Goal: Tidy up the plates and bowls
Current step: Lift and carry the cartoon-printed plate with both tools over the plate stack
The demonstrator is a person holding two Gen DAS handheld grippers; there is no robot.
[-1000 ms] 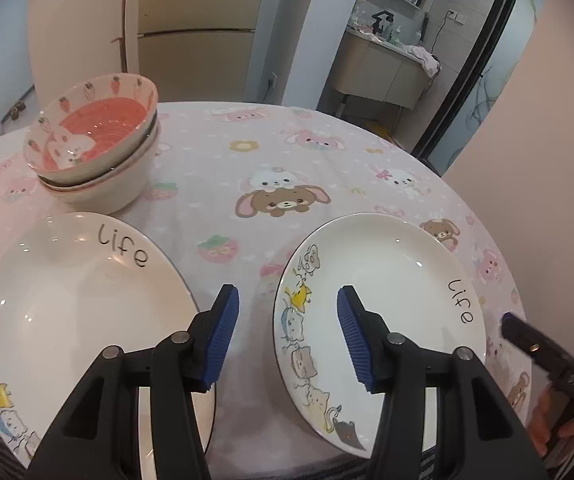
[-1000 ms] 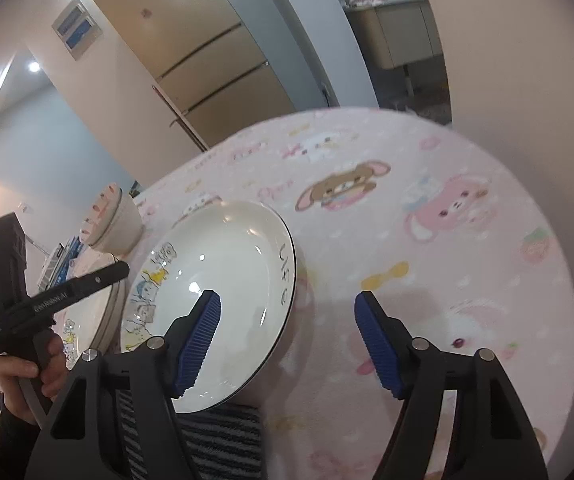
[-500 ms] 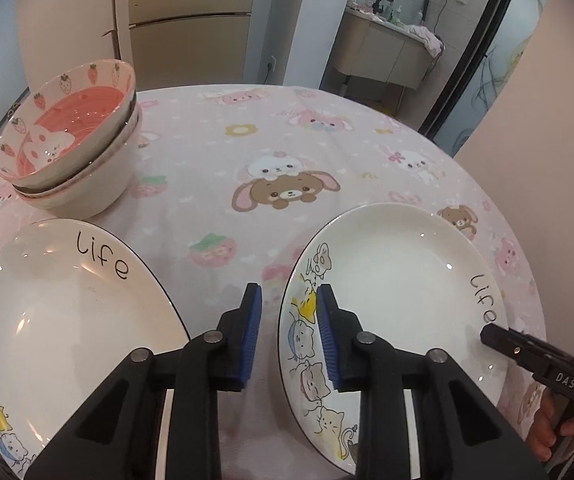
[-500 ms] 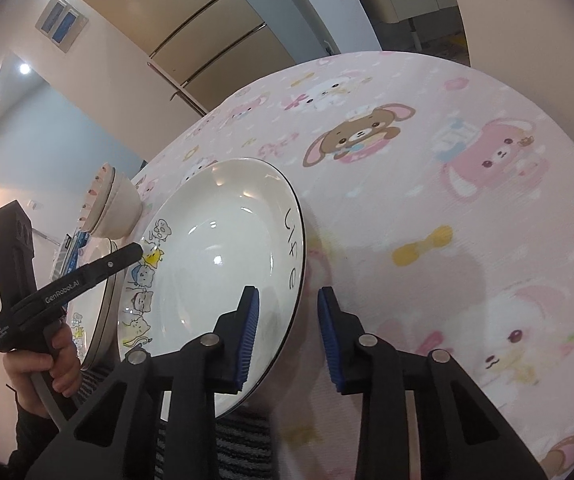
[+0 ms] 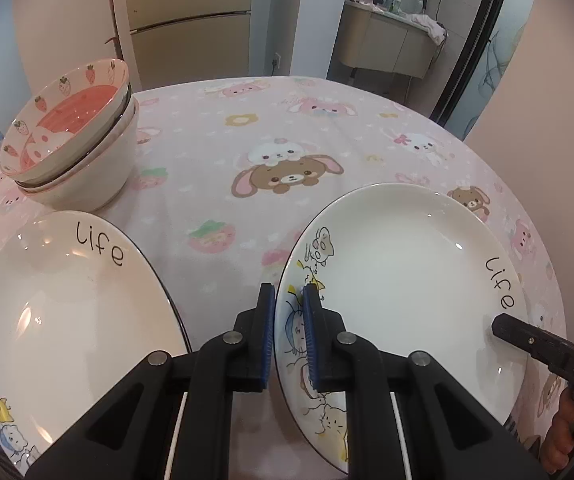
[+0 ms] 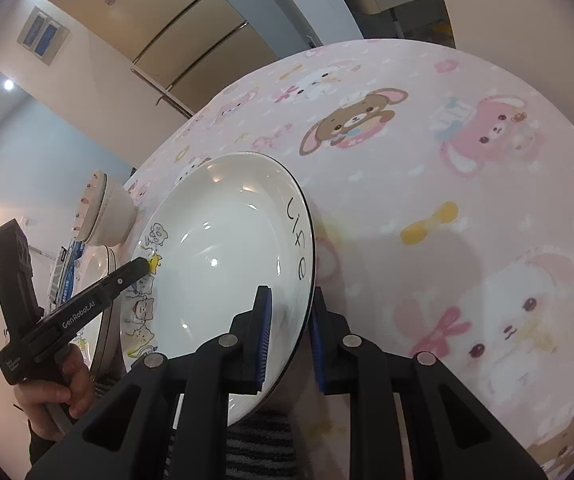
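A white "life" plate (image 5: 407,280) with cartoon animals lies near the table's front edge. My left gripper (image 5: 289,336) is shut on its left rim. My right gripper (image 6: 289,340) is shut on its opposite rim; the plate also shows in the right wrist view (image 6: 223,264). A second "life" plate (image 5: 59,312) lies to the left. Two stacked strawberry bowls (image 5: 75,148) stand behind it.
The round table (image 5: 287,128) has a pink cartoon tablecloth. A striped mat (image 6: 259,452) lies under the held plate's near edge. Cabinets and a doorway are beyond the table.
Both grippers moved in on the right plate and closed from wide open to shut on its opposite rims.
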